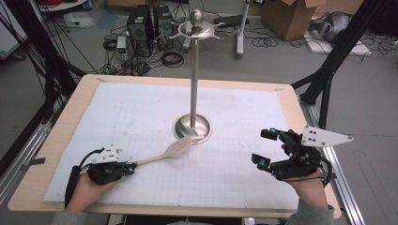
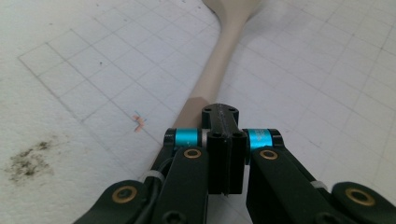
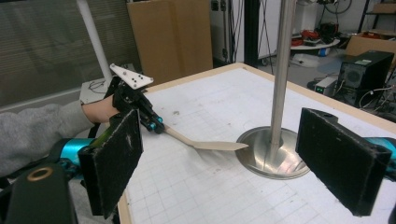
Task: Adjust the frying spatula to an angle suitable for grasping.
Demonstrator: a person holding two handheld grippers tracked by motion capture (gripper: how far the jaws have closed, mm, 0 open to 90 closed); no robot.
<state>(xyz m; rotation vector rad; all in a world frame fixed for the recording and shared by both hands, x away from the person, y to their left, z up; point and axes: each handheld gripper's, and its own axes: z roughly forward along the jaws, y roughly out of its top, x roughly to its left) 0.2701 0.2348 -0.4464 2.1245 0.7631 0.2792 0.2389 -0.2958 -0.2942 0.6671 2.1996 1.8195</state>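
A cream slotted spatula [image 1: 173, 150] lies low over the white gridded mat, its head at the front-left rim of a metal stand's round base [image 1: 192, 127]. My left gripper [image 1: 131, 168] is shut on the end of the spatula's handle. In the left gripper view the jaws [image 2: 223, 135] meet over the handle [image 2: 219, 60], which runs away from them. My right gripper [image 1: 265, 147] hovers open at the right of the mat, nothing between its pads. The right gripper view shows its wide-apart pads [image 3: 112, 158], the spatula [image 3: 210, 145] and the left gripper [image 3: 156, 127] beyond.
The stand's tall pole [image 1: 193, 70] rises from the mat's middle to a knobbed top with hooks [image 1: 197, 28]. The white mat [image 1: 141, 108] covers a wooden table [image 1: 291, 98]. Cables, computer cases and cardboard boxes sit on the floor beyond.
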